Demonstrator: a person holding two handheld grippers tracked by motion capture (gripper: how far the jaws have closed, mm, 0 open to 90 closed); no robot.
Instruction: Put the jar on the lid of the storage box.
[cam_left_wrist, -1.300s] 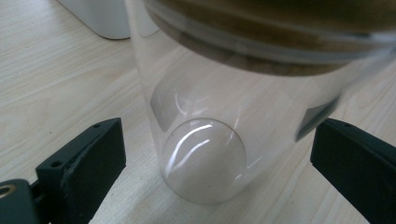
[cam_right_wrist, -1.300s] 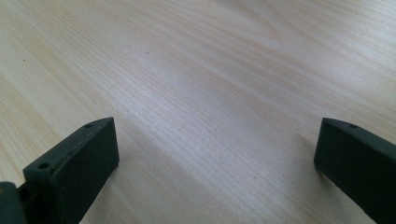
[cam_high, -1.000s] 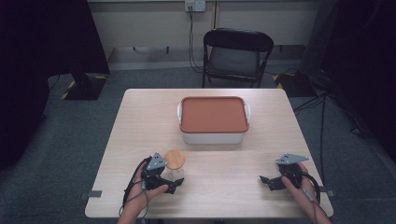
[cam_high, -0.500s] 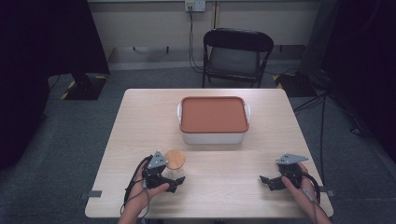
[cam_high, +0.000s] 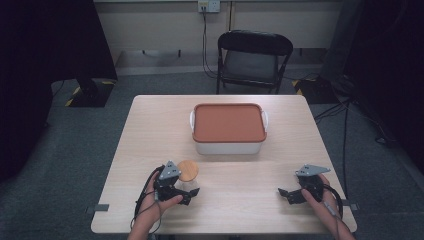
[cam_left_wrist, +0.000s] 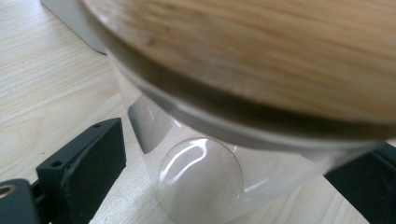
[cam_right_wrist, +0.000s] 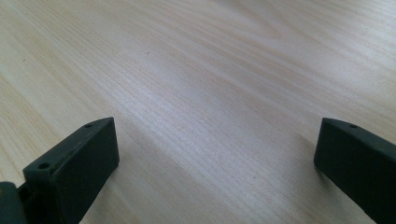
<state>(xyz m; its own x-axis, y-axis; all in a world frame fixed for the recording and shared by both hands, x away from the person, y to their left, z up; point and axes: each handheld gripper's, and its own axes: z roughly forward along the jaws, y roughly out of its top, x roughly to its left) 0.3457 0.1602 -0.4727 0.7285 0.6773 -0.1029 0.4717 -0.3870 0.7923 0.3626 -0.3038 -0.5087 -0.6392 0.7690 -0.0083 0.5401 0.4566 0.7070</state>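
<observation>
Nothing has moved since the earlier frames. The jar (cam_high: 187, 176) stands upright, wooden lid up, near the table's (cam_high: 150, 130) front left, between the spread jaws of the left gripper (cam_high: 186, 194). The right gripper (cam_high: 286, 194) rests at front right, jaws apart.

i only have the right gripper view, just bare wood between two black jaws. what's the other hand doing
Observer: The left gripper sits at a small clear glass jar with a round wooden lid, one jaw on each side of it.
Operator: is it clamped yet
Observer: In the left gripper view there is a gap between the left jaw and the glass, so it looks open.
Operator: anything else on the table
Observer: A white container with an orange lid stands mid-table, beyond both grippers and apart from the jar.
Operator: where's mine
Observer: The right gripper rests open near the front right corner of the table.
</observation>
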